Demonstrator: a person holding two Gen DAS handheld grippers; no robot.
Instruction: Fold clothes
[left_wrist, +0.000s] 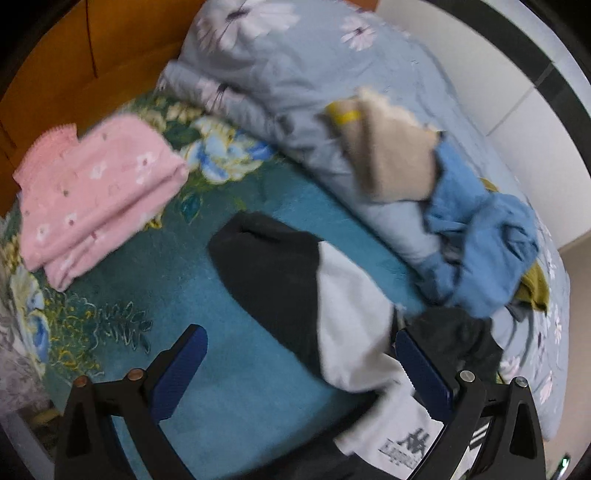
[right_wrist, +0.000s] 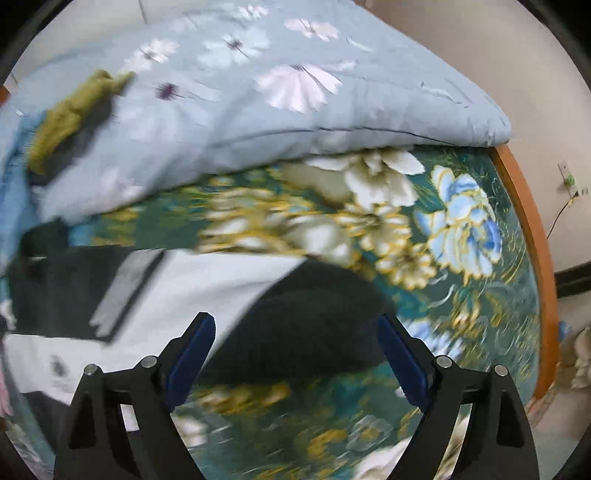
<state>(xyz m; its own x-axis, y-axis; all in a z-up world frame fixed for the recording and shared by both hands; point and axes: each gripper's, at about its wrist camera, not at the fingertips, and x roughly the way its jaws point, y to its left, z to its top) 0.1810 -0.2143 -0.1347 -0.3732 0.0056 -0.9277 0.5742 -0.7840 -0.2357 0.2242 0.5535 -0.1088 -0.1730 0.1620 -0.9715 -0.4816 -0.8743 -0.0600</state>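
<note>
A black and white shirt (left_wrist: 314, 291) lies spread on the teal floral bedspread (left_wrist: 207, 280). In the left wrist view its black sleeve points up-left and its white part runs between my fingers. My left gripper (left_wrist: 299, 354) is open, over the shirt, its right finger beside the white cloth. In the right wrist view the same shirt (right_wrist: 207, 291) lies across the lower left, with a black sleeve end (right_wrist: 306, 328) between my fingers. My right gripper (right_wrist: 295, 347) is open and holds nothing.
A folded pink flowered garment (left_wrist: 99, 195) lies at the left. A heap of unfolded clothes, beige (left_wrist: 391, 155), blue (left_wrist: 476, 236) and olive (right_wrist: 70, 118), rests on a grey-blue flowered quilt (right_wrist: 258, 110). The wooden bed edge (right_wrist: 532, 240) runs at the right, a wooden headboard (left_wrist: 74, 55) behind.
</note>
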